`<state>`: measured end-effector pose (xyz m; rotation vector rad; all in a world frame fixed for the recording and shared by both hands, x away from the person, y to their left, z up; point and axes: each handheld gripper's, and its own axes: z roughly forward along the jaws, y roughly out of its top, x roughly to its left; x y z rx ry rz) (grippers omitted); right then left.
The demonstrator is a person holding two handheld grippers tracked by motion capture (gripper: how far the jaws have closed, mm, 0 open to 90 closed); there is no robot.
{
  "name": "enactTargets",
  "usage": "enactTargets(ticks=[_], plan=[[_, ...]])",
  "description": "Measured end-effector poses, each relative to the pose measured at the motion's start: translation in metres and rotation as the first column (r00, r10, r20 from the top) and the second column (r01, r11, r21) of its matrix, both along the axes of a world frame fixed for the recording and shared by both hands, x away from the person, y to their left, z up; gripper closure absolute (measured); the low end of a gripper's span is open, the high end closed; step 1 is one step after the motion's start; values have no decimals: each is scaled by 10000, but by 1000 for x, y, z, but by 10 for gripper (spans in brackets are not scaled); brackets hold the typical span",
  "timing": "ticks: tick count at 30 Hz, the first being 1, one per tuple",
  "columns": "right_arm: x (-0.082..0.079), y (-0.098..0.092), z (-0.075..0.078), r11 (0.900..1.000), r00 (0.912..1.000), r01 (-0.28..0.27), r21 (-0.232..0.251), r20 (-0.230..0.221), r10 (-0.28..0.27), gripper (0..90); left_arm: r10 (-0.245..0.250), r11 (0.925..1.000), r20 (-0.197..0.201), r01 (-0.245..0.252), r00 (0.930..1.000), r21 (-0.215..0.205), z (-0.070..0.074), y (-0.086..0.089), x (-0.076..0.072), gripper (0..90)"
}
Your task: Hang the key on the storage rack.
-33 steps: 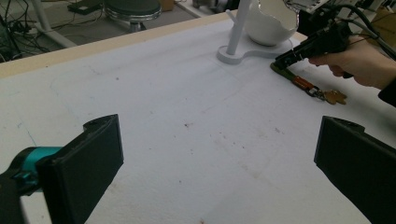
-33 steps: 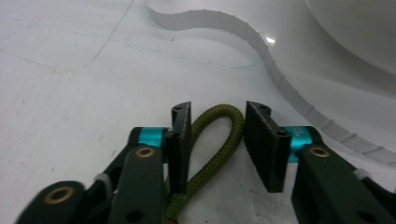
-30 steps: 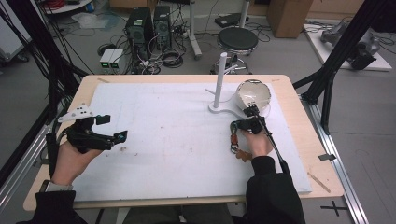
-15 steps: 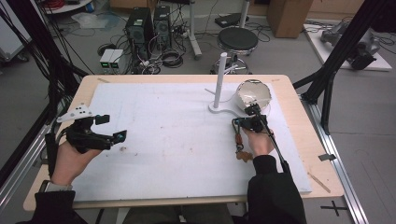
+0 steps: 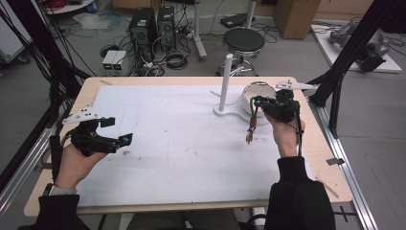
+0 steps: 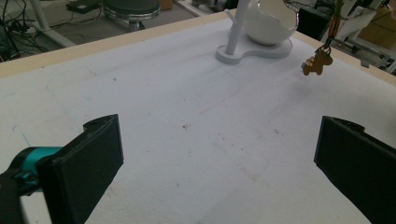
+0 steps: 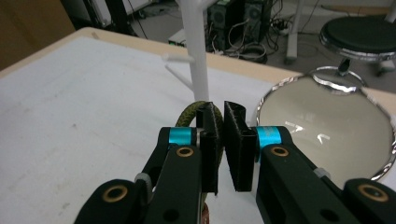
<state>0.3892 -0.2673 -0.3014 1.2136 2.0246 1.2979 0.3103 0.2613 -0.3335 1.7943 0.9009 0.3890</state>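
My right gripper (image 5: 256, 102) is shut on the loop of an olive-green cord (image 7: 194, 113), held in the air beside the white peg stand (image 5: 225, 82). A small brown figure-shaped charm (image 5: 250, 136) dangles from the cord above the white mat; it also hangs in the left gripper view, the charm (image 6: 317, 63) right of the stand (image 6: 236, 32). In the right gripper view the jaws are nearly together, with the stand's post (image 7: 196, 51) and its pegs just behind them. My left gripper (image 5: 117, 130) rests open at the left of the table, nothing between its fingers (image 6: 88, 163).
A round white bowl with a shiny rim (image 5: 253, 93) sits right of the stand, close under my right hand. The white mat (image 5: 182, 143) covers most of the wooden table. Computer towers, cables and a stool stand on the floor beyond the far edge.
My right gripper has risen from the mat and shifted toward the bowl, lifting the cord and charm off the surface. The left gripper has stayed put.
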Motion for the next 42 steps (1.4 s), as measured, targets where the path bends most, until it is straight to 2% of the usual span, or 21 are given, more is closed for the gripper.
enactTargets(ticks=[3, 8, 16, 17, 19, 21, 27, 31, 36, 42], plan=[[2, 2, 8, 10000, 10000, -65, -4, 40, 65, 850, -27, 10000, 25, 27, 10000, -35, 1, 0, 0, 17], [6, 10, 10, 9999, 9999, -103, -104, 33, 104, 850, -27, 10000, 4, 27, 10000, -40, 1, 0, 0, 17], [21, 54, 19, 9960, 9972, -730, -518, 136, 738, 850, 21, 9999, 56, -20, 10000, -113, 1, 2, -3, 17], [21, 54, 19, 9960, 9972, -730, -518, 136, 738, 850, 35, 10000, 52, -35, 10000, -88, 1, 3, -3, 17], [30, 69, 21, 9921, 9951, -976, -792, 105, 987, 850, -7, 9998, 9, 7, 10000, -177, 2, 4, -4, 17], [35, 74, 22, 9908, 9958, -902, -1005, 51, 912, 850, -153, 9990, -32, 152, 9999, -415, 3, 5, -5, 17], [46, 72, 20, 9912, 9982, -600, -1182, -63, 596, 849, -53, 9991, -61, 50, 10000, -428, 0, 7, -7, 17], [50, 71, 18, 9945, 9988, -480, -936, -56, 477, 848, 50, 9994, -144, -55, 9999, -354, -3, 9, -9, 17], [55, 77, 12, 9924, 9993, -371, -1177, -119, 360, 848, 68, 9993, -90, -72, 9999, -364, -2, 9, -12, 17], [64, 78, 6, 9921, 9997, -191, -1236, -189, 169, 848, 88, 9995, -135, -92, 9999, -293, -4, 10, -14, 17]])
